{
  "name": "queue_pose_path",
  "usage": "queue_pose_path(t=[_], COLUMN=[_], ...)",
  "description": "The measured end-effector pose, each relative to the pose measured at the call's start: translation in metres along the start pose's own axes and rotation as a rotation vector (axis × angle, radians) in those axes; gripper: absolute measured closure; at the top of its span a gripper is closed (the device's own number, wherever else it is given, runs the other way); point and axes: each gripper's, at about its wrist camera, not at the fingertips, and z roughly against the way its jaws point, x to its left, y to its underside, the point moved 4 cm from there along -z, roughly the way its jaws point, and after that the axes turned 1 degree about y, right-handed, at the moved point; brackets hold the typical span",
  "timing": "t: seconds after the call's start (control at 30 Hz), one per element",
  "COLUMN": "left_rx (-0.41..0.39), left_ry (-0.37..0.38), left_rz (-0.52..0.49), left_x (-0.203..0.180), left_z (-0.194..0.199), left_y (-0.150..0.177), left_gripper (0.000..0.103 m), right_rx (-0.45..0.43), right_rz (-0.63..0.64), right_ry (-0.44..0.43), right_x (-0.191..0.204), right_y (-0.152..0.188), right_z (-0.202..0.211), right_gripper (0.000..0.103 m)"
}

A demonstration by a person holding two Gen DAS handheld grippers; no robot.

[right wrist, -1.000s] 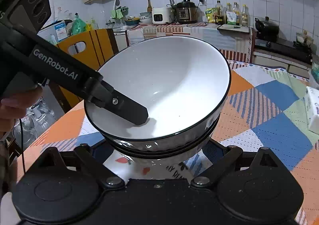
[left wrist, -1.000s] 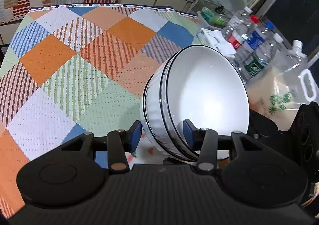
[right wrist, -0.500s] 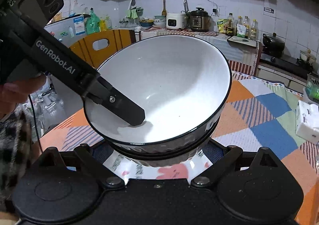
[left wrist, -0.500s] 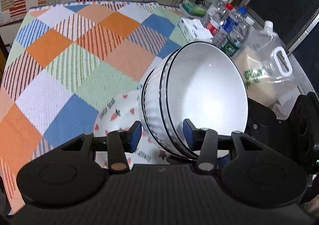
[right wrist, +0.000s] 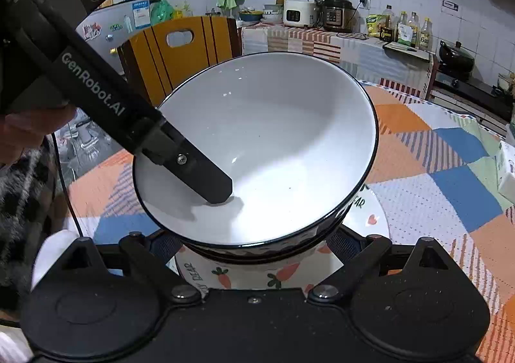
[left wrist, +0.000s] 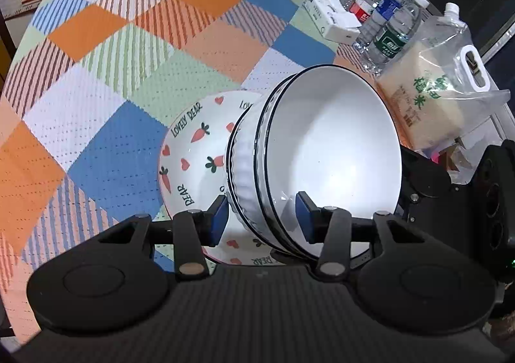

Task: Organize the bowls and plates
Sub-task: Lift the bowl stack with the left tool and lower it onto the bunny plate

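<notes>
Stacked bowls (left wrist: 328, 153) (tilted) sit clamped in left hand-held gripper (left wrist: 262, 218).

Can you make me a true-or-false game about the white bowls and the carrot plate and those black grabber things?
1. The left gripper pinches the rim of the stacked white bowls. True.
2. The carrot plate sits on top of the bowls. False: it lies under them, on the checkered tablecloth.
3. The top bowl is full of soup. False: it is empty.
4. Water bottles stand beside a bag of rice. True.
5. The right gripper is around the bowls' lower part. True.
</notes>
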Motion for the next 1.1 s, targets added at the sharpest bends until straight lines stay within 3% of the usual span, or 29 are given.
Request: queue_pose_path(t=[0.43,0.6,1.1], left_rx=[-0.006,-0.028,-0.036], left_ry=[0.004,0.029,-0.003], left_rz=[0.018,0.072,0.045], left_x=[0.017,0.025,0.017], left_z=[-0.037,-0.039,-0.046], left_y=[-0.001,-0.003,-0.007], left_gripper=[0.059,0.059,0.052], right_rx=[0.07,0.052,0.055], right_rz=[0.0,-0.053,-0.106], right_ry=[0.014,0.001,0.024], right_x=[-0.012,-0.018,-0.018], right_y=[0.01,0.012,0.013], right_z=[-0.032,-0.032,-0.037], right_gripper=[0.006,0.006,0.006])
